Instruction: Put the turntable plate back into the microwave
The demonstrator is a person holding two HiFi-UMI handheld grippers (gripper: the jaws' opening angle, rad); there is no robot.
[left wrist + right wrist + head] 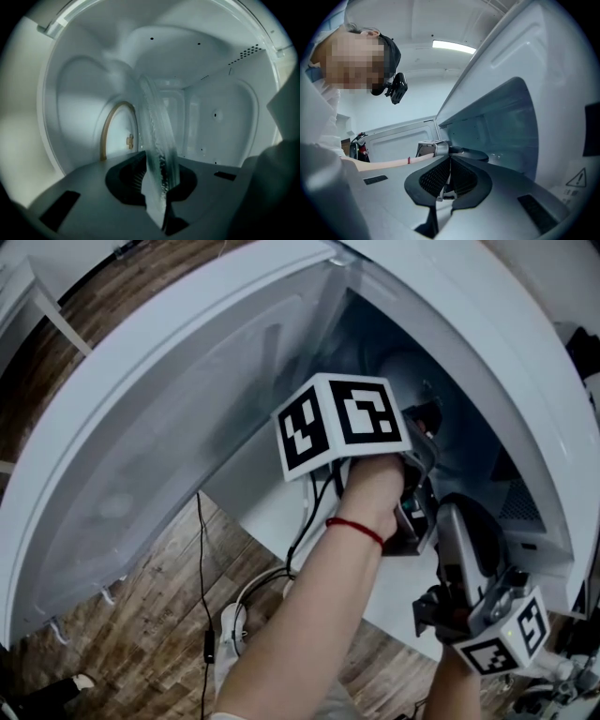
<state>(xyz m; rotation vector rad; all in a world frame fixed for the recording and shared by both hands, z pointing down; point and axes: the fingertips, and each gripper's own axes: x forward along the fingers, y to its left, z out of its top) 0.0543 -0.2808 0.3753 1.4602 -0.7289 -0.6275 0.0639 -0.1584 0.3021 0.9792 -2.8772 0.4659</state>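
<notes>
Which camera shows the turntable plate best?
Left gripper view: the turntable plate stands edge-on, clamped in the left gripper, inside the microwave. The head view's hand hides it; the right gripper view misses it.

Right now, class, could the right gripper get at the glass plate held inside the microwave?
Probably not easily: the door is open, but the left gripper, clamping the plate, and its forearm crowd the opening before the shut right gripper.
</notes>
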